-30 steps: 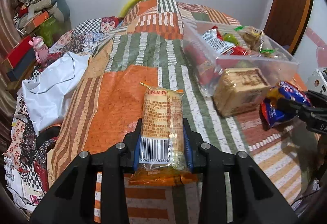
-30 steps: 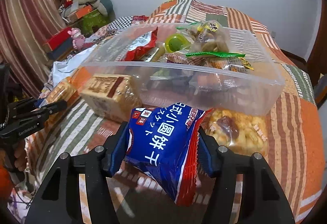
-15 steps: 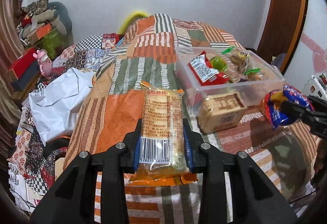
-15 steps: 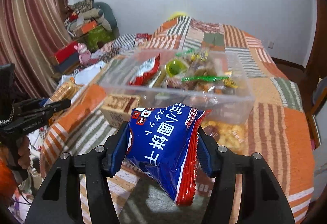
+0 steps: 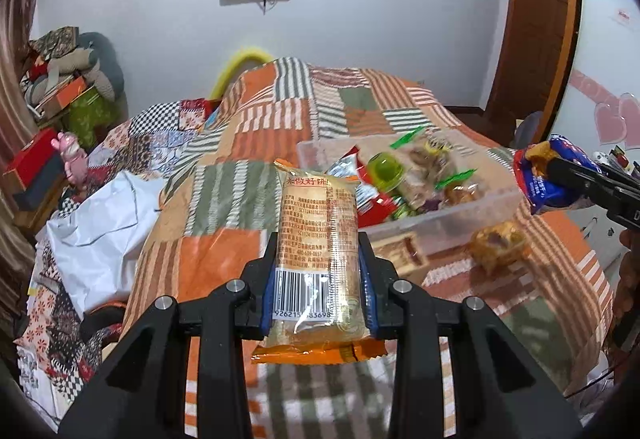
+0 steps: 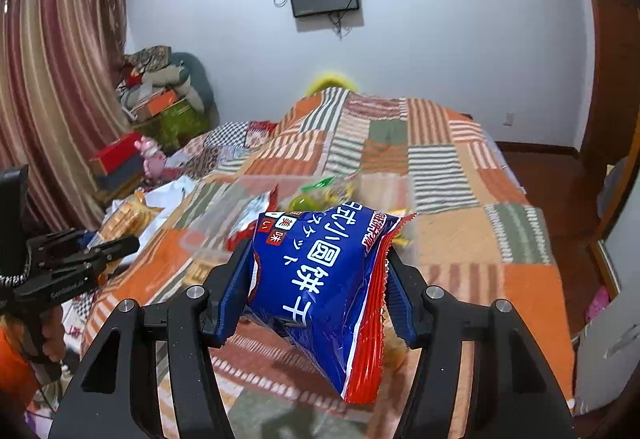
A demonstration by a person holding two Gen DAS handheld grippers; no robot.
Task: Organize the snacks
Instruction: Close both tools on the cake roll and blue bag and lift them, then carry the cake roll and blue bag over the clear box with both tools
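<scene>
Snacks are riding in both claws, clear of the bed. Nearest in the left wrist view, the left gripper (image 5: pixel 318 271) is clenching an orange cracker pack (image 5: pixel 318 239) low down by its barcode end, so most of the pack is standing free ahead of the fingers. In the right wrist view, the right gripper (image 6: pixel 320 279) is pinching a blue biscuit bag (image 6: pixel 324 287) across its middle — the red crimped edge is hanging loose below.

Beyond the cracker pack, a clear plastic bin (image 5: pixel 460 215) is sitting on the patchwork quilt (image 5: pixel 224 259), already holding mixed packets. Two snacks are lying on the quilt just beside its near wall — a boxed cake (image 5: pixel 400 253) and a yellowish puff bag (image 5: pixel 498 245).

Judgement: both packs are heading for the bin. Doing it well likely means bringing each over the open top one at a time, lowering before letting go, and laying the long cracker pack flat so it is not tipping over the rim. Soft bags crush, so squeezing harder is unwise.
</scene>
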